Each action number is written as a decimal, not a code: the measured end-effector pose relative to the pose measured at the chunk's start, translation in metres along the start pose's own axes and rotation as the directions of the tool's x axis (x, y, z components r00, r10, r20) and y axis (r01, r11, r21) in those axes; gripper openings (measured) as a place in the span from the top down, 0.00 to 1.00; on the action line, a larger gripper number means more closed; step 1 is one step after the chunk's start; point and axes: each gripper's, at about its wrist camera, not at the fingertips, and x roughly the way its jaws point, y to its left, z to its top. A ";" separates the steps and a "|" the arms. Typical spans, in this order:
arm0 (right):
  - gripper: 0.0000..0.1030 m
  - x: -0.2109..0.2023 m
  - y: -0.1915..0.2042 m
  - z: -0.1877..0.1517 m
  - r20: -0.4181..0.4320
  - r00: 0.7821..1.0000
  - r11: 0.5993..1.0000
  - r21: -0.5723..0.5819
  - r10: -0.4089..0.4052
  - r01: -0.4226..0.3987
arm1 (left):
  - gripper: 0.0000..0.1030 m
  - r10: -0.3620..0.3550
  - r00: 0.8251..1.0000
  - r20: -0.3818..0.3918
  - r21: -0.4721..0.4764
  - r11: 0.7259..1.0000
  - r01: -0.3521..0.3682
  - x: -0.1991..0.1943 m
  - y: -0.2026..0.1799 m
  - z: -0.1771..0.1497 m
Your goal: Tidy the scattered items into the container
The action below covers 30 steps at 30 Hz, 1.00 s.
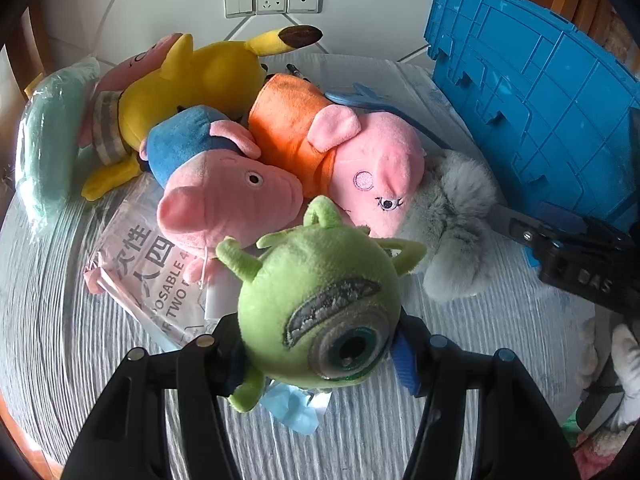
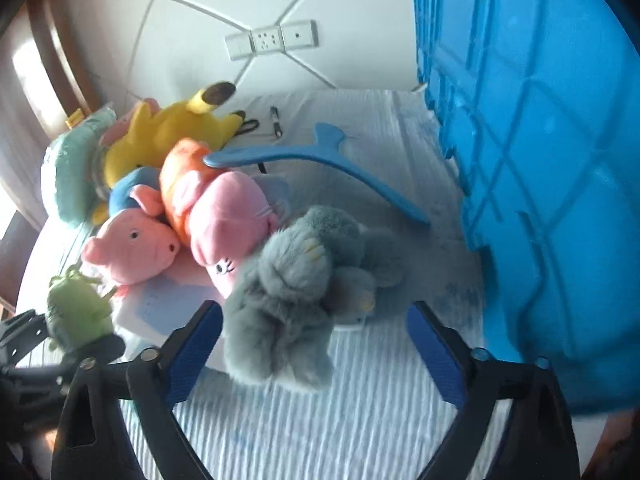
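Note:
My left gripper (image 1: 320, 344) is shut on a green one-eyed monster plush (image 1: 320, 300), which also shows in the right wrist view (image 2: 78, 312) at the far left. My right gripper (image 2: 314, 320) is open, its blue pads on either side of a grey furry plush (image 2: 296, 292) lying on the white cloth; the plush also shows in the left wrist view (image 1: 452, 220). The blue crate (image 2: 532, 160) stands at the right, also in the left wrist view (image 1: 536, 100). Two pink pig plushes, one in blue (image 1: 224, 192) and one in orange (image 1: 340, 148), and a yellow Pikachu plush (image 1: 192, 84) lie piled behind.
A blue hanger (image 2: 320, 156), a black marker (image 2: 276, 120), a printed plastic bag (image 1: 160, 276) and a mint-green wrapped cushion (image 1: 48, 140) lie on the cloth. The white wall with sockets (image 1: 272, 0) is behind. The right gripper's body (image 1: 580, 260) shows beside the crate.

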 end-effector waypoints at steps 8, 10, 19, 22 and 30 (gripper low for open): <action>0.04 0.078 -0.003 0.018 -0.130 0.991 0.999 0.037 0.037 -0.032 | 0.44 0.018 0.999 -0.051 -0.017 1.000 -0.019 0.030 0.006 0.010; 0.04 0.098 -0.006 0.017 -0.168 0.984 0.998 0.044 0.053 -0.047 | 0.44 0.022 0.998 -0.063 -0.018 1.000 -0.023 0.037 0.006 0.013; 0.57 0.093 -0.008 0.008 -0.095 0.995 0.999 -0.038 -0.017 0.014 | 0.44 0.015 0.997 -0.069 -0.013 1.000 -0.016 0.052 -0.001 0.021; 0.60 0.079 -0.010 0.002 -0.085 0.996 1.000 -0.016 0.021 -0.023 | 0.44 0.007 0.999 -0.046 0.006 1.000 -0.007 0.042 -0.006 0.021; 0.60 0.007 0.010 -0.012 0.012 0.998 0.998 -0.036 0.058 -0.058 | 0.44 -0.001 1.000 0.025 0.053 0.999 -0.001 -0.002 -0.014 0.013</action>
